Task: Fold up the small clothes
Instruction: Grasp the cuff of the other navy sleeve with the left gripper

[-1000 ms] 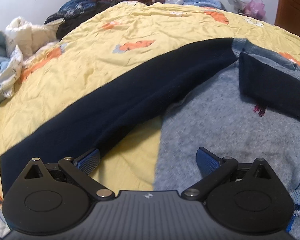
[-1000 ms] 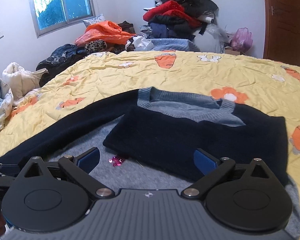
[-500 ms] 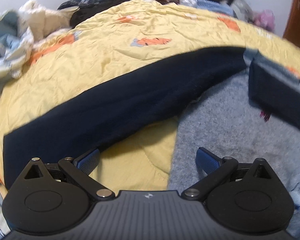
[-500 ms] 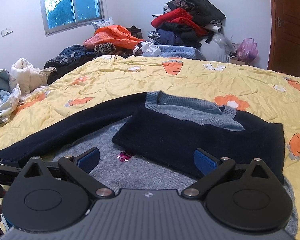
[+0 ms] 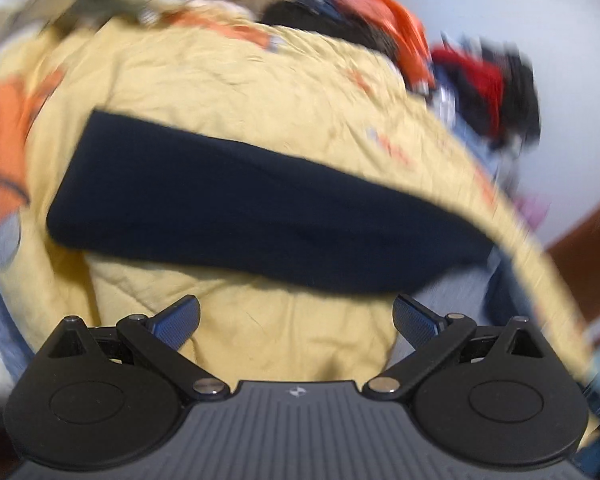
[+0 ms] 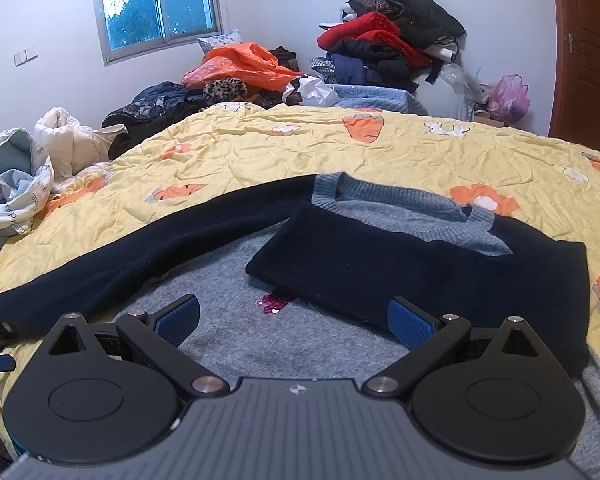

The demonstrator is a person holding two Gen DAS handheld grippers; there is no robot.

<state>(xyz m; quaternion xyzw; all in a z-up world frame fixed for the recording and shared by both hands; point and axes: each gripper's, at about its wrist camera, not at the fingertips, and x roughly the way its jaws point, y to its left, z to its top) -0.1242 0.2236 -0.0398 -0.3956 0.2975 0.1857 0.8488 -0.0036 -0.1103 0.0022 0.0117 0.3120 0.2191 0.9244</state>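
Soft, limp knit sweater (image 6: 260, 344) on the bed (image 6: 400, 152); take its outstretched sleeve (image 5: 228, 204) at the cuff. Left hand-held gripper (image 5: 296, 318) and right hand-held gripper (image 6: 294, 316) both released, empty.

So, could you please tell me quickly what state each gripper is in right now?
Left gripper: open, holding nothing.
Right gripper: open, holding nothing.

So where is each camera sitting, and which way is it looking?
Left wrist: on the left gripper, blurred, facing the outstretched navy sleeve on the yellow quilt; own open fingers show.
Right wrist: on the right gripper, over the grey sweater, facing the window; own open fingers show.
Shared: sleeve, quilt.
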